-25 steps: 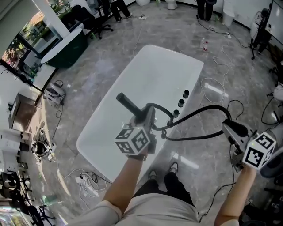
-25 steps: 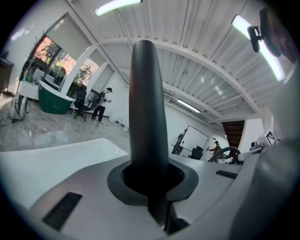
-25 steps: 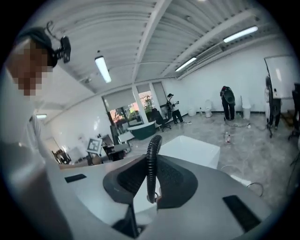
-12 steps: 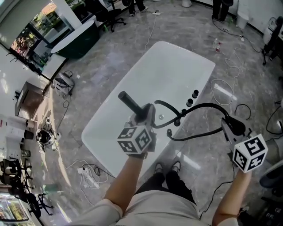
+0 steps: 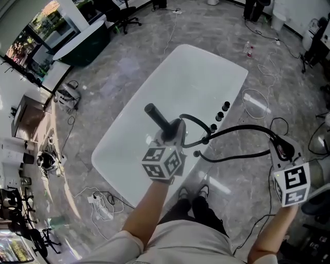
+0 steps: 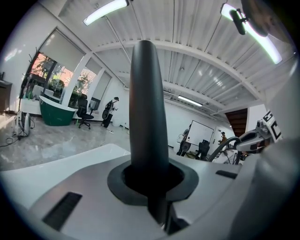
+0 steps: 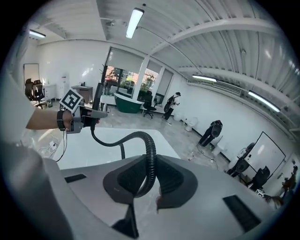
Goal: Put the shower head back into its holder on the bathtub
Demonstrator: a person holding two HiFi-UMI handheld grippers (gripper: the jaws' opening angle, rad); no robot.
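The black shower head (image 5: 157,119) sticks up over the white bathtub (image 5: 191,77), and my left gripper (image 5: 174,135) is shut on its lower end. In the left gripper view the shower head (image 6: 148,108) stands upright out of the left gripper (image 6: 153,182). Its black ribbed hose (image 5: 242,129) arcs right from the tub's near rim to my right gripper (image 5: 282,150), which is shut on it beside the tub. In the right gripper view the hose (image 7: 140,137) curves out of the right gripper (image 7: 149,185) toward the left gripper (image 7: 75,118). Three black knobs (image 5: 220,116) sit on the rim.
A dark green tub (image 5: 85,46) stands at the far left, with office chairs (image 5: 124,15) behind it. Loose cables (image 5: 255,103) and a bottle (image 5: 249,50) lie on the marble floor to the right, and a power strip (image 5: 100,211) lies at the near left. The person's feet (image 5: 193,196) are at the tub's near rim.
The right gripper has rolled about its own line, so its marker cube shows a different face, while keeping hold of the hose. The left gripper has shifted slightly right with the shower head.
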